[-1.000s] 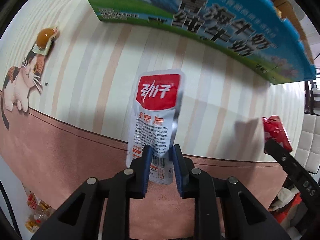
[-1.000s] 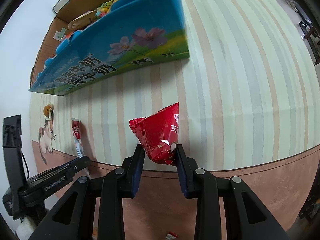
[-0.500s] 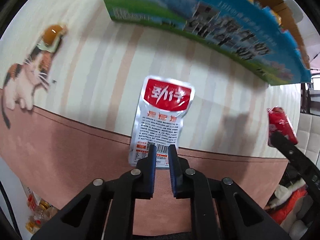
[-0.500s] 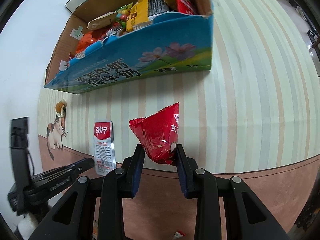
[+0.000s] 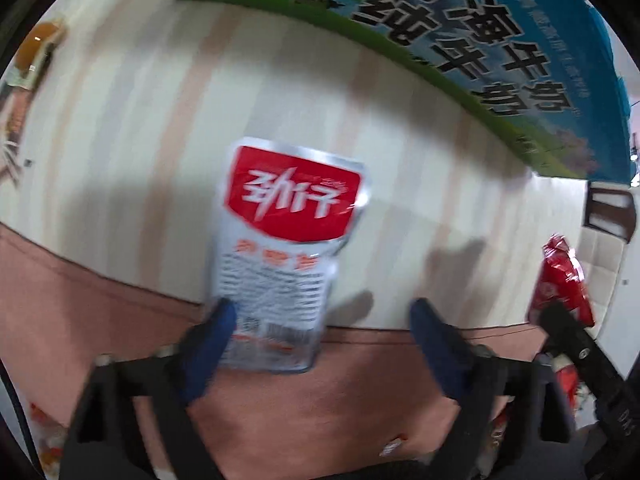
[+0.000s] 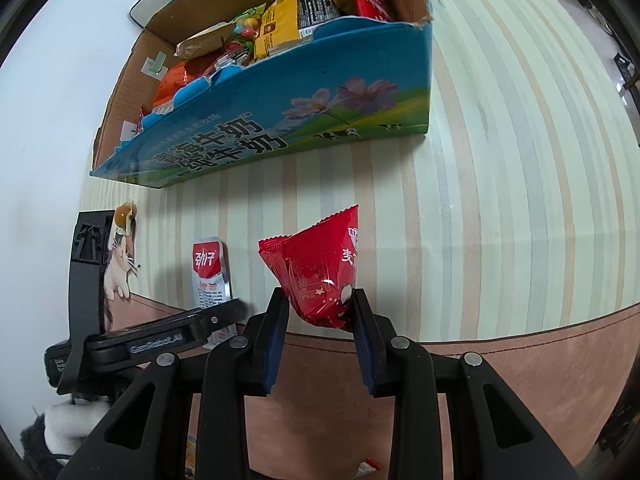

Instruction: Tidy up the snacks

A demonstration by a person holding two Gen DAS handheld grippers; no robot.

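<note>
A silver snack sachet with a red label [image 5: 280, 264] lies on the striped tablecloth, its lower end between the fingers of my left gripper [image 5: 320, 316], which is open wide. The sachet also shows in the right wrist view [image 6: 210, 276], with the left gripper [image 6: 224, 312] at its near end. My right gripper [image 6: 320, 312] is shut on a red snack packet [image 6: 320, 272] and holds it above the table; the packet also shows at the right of the left wrist view [image 5: 560, 280]. The blue snack box [image 6: 320, 112] holding several snacks stands behind.
The blue box's printed side [image 5: 460, 32] fills the top of the left wrist view. A cat picture [image 6: 120, 264] is printed on the cloth at the left. The brown cloth border [image 6: 520, 360] runs along the near table edge. A chair [image 5: 608, 208] stands at the far right.
My left gripper has opened and let go of the silver sachet, which now lies on the cloth. The right gripper has risen with the red packet, showing more of the box's inside.
</note>
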